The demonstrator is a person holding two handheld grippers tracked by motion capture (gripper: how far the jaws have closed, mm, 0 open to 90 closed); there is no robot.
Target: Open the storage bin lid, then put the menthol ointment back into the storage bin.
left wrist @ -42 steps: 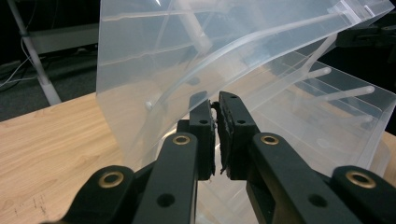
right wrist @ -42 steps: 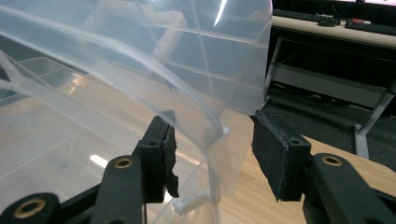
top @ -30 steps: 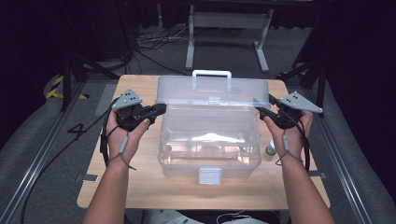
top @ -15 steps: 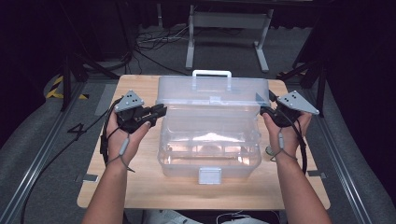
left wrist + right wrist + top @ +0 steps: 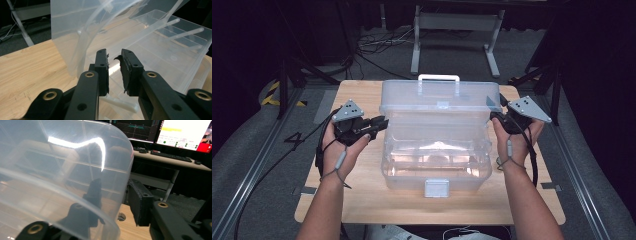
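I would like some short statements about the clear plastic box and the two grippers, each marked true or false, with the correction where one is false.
1. The lid of the clear box stands raised. True.
2. The box rests on a metal table. False: the table is wooden.
3. The right gripper has the lid's edge between its jaws, one jaw on each side of the plastic. True.
4. The left gripper holds the box's front latch. False: nothing lies between its jaws, and the latch is on the box's near side, away from it.
5. The lid's carrying handle is red. False: it is white.
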